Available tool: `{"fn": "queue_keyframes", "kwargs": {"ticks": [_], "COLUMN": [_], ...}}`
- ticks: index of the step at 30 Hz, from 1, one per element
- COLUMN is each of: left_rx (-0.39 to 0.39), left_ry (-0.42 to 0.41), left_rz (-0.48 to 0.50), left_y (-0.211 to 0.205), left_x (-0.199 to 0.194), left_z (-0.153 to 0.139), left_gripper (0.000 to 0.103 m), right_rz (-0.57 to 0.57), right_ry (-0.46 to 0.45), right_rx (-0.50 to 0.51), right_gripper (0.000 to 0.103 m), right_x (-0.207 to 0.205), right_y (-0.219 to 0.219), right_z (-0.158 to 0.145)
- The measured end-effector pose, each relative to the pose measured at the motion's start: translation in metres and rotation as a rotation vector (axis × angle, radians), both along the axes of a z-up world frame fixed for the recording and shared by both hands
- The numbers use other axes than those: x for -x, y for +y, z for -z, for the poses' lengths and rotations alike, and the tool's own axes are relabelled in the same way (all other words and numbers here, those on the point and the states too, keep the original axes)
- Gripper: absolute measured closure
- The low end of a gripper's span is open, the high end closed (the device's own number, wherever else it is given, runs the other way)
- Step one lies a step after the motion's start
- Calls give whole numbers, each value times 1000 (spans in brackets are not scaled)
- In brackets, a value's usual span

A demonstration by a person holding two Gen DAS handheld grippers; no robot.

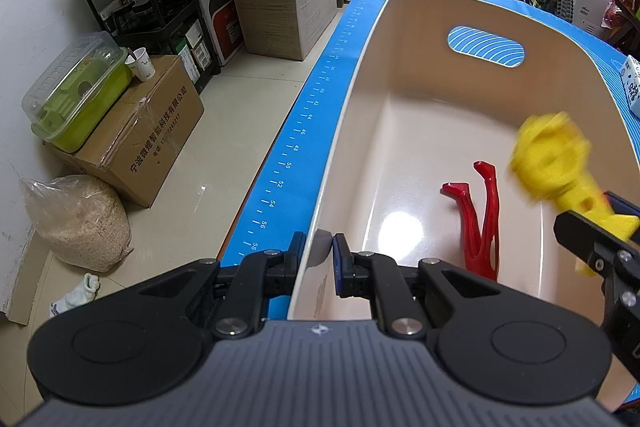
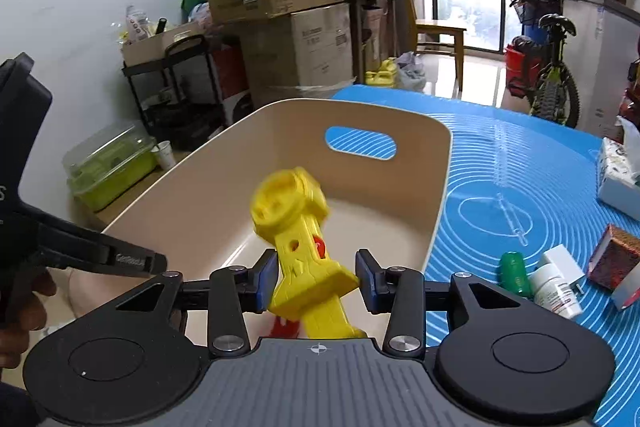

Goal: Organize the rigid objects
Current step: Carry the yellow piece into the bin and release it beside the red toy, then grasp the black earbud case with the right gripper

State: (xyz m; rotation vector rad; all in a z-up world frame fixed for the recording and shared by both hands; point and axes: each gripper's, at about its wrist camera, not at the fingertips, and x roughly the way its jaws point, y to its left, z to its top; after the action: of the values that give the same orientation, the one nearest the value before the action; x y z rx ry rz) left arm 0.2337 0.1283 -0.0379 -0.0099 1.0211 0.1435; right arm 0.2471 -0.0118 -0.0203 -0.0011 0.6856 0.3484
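Left gripper (image 1: 316, 251): jaws pinched on near rim of beige bin (image 1: 400, 27). Right gripper (image 2: 316, 277): jaws spread, left pad touching yellow toy wrench (image 2: 298, 231), right pad just beside it; wrench blurred, over bin. Red toy pliers (image 1: 478, 223): on bin floor. Blue mat (image 2: 520, 155): green bottle (image 2: 513, 273), white bottle (image 2: 554, 291), 1 brown box (image 2: 614, 261) beside bin.

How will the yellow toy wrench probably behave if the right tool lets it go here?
The yellow toy wrench looks like hollow moulded plastic, so probably light and stiff. Its flat handle suggests it would slide, not roll, in the beige bin. Its blur hints it may already be slipping.
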Motion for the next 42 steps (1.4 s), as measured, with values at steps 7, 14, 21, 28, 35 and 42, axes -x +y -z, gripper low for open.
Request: {"fn": "queue_keyframes", "kwargs": {"ticks": [7, 14, 21, 28, 35, 42], "left_rx": [2, 6, 8, 4, 9, -29], "left_ry": [1, 1, 2, 9, 40, 52], "left_rz": [-1, -3, -5, -12, -24, -2], "left_y": [1, 1, 1, 0, 1, -4], "left_x": [0, 0, 0, -1, -6, -7], "left_z": [-1, -1, -1, -1, -1, 0], "left_gripper": [87, 87, 87, 87, 87, 87], "right_rz": [25, 102, 261, 378, 416, 453], "right_ry": [28, -27, -35, 44, 142, 225], "right_rx": [-60, -66, -35, 26, 64, 20], "right_gripper": [54, 41, 35, 35, 30, 30], "right_x": [1, 9, 17, 17, 13, 5], "right_y": [-15, -51, -106, -145, -163, -176], "right_z": [-10, -32, -29, 9, 37, 61]}}
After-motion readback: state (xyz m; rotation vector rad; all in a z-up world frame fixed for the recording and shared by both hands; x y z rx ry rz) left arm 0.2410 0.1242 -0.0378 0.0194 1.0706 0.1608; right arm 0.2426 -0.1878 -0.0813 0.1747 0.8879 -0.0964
